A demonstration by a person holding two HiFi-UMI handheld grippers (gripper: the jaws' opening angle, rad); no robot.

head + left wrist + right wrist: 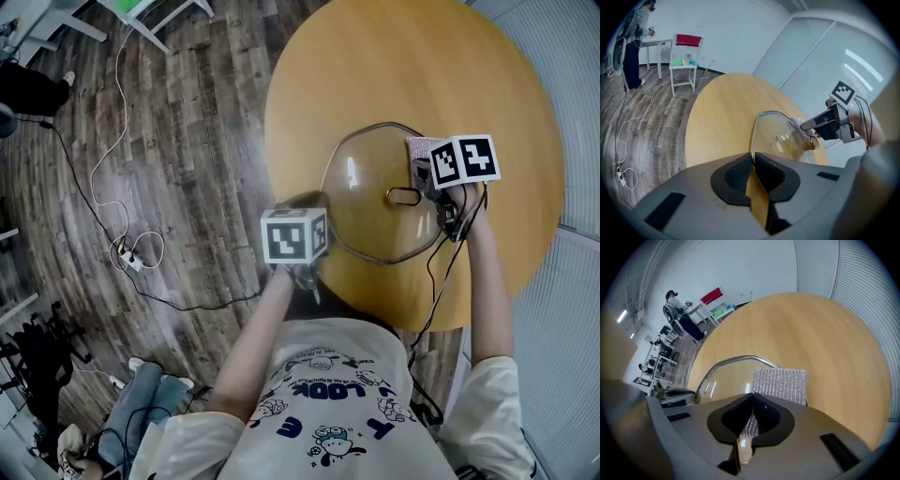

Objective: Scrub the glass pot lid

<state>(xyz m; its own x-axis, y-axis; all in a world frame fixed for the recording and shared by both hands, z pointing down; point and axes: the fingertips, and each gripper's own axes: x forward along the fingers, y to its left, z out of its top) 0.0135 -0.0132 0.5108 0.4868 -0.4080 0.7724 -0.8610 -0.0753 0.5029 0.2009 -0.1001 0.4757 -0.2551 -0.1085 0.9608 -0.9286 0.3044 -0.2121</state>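
Left hand-held gripper [753, 157] clamps glass pot lid [777, 137] rim.

We lose the glass pot lid [375, 202]'s near-left rim under the left gripper [314, 204]; scrub pad [422, 147] mostly hidden behind the right gripper [433, 173]; tabletop [394, 66]'s far edge is cut off up top.

I am working in what looks like an office or test room: a round wooden table [412, 66] on a wood-plank floor [187, 141], white walls, slatted blinds [825, 61] along one side. Loose cables [103, 197] run to a power strip [131, 261]. Across the room a person [633, 51] stands at a white desk [656, 43] beside a red-backed chair [684, 61].
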